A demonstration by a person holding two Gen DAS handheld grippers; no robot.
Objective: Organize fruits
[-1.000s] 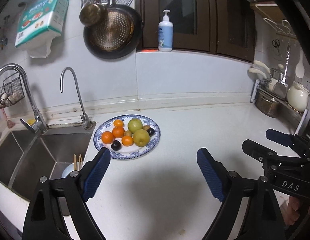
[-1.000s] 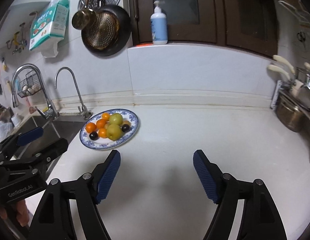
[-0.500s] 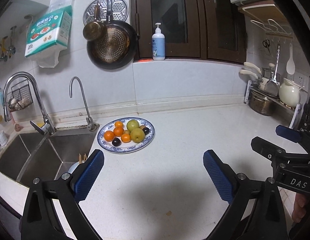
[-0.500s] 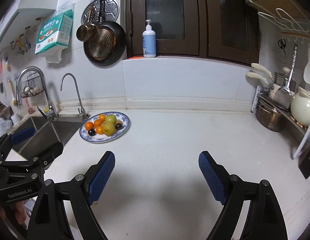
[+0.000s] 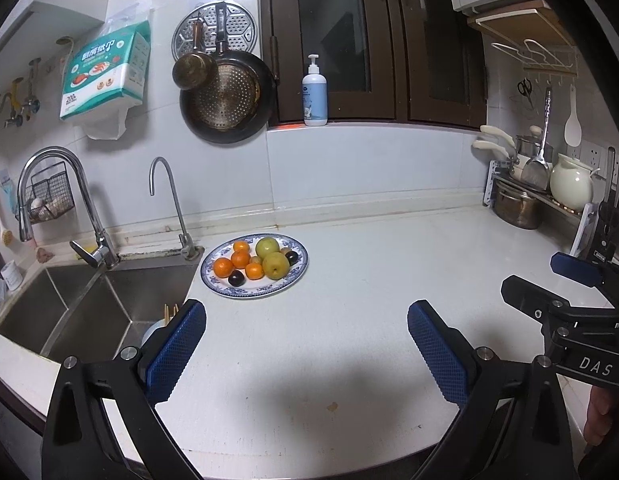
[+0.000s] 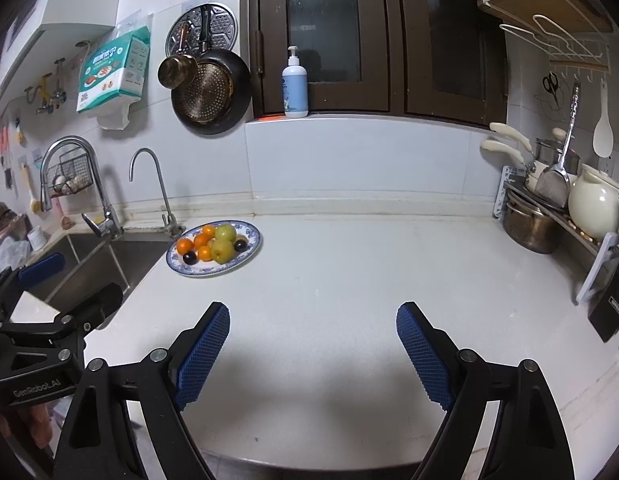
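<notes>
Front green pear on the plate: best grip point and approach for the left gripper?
Grip the front green pear across its widest middle, coming down from above and the near side. It sits stem-up, topping the oranges and the dark plum crowded against it, so a level approach would knock them. The left gripper is open with nothing between its jaws, probably wide enough.

Two wrist views, side by side over one kitchen counter

Both tilt downward from well back, sharing the blue-rimmed patterned fruit plate (image 5: 254,268) (image 6: 213,248); edges perhaps distorted.
</notes>
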